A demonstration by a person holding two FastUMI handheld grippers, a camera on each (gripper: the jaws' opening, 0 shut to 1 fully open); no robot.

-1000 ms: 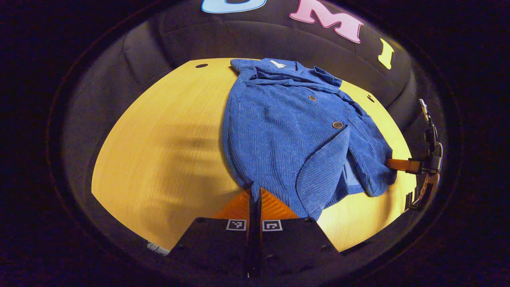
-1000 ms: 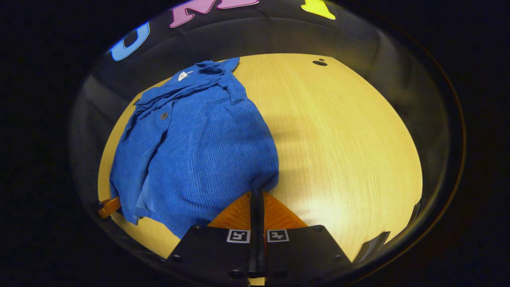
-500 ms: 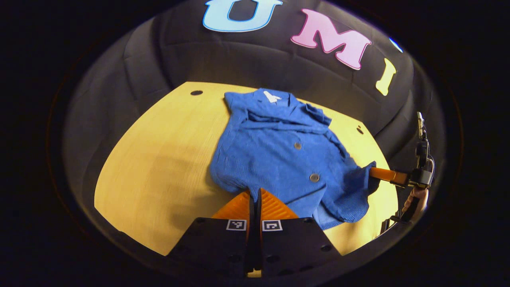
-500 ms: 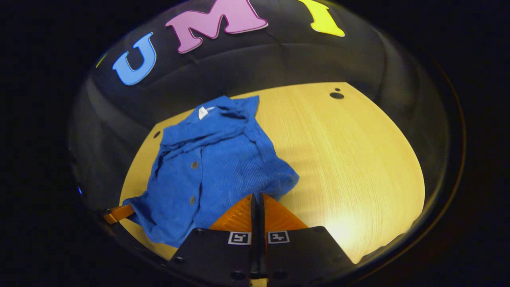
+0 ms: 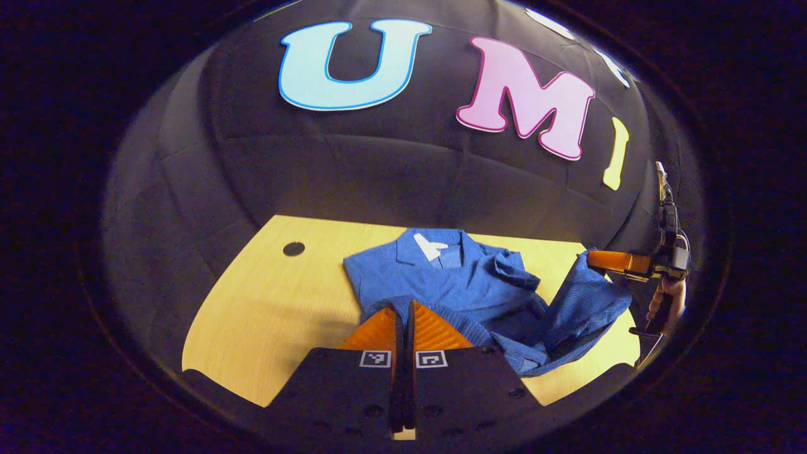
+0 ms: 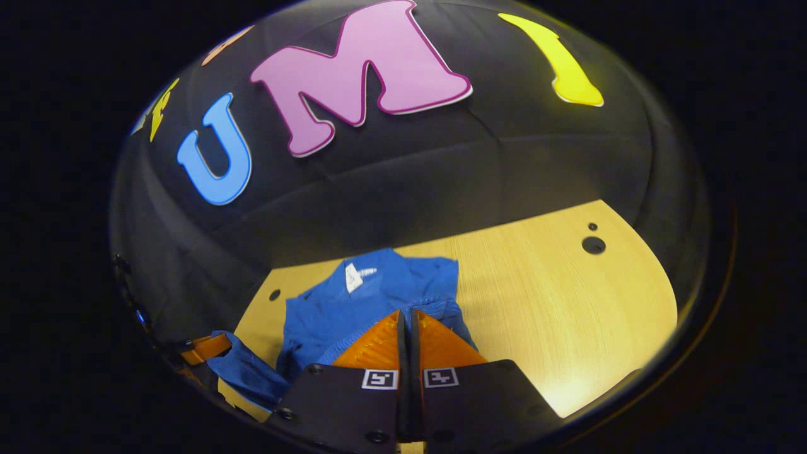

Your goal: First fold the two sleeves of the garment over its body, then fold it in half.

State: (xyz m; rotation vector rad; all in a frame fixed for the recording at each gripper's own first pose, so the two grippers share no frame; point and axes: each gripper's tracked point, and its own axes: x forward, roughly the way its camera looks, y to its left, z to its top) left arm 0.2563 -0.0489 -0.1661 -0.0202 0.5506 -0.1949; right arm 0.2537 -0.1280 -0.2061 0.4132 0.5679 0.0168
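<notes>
We held the soft, limp blue corduroy shirt (image 5: 454,284) by its hem corners, left gripper (image 5: 403,315) and right gripper (image 6: 406,321) both clenched on it, over the table (image 6: 555,302)

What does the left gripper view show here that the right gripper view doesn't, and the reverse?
Left gripper view: a hand holding the right claw at the far right, with a shirt corner hanging from it. Right gripper view: two holes near the table's right corner. Both: the blue shirt, its white tag, and the left claw and right claw each shut on the hem.
</notes>
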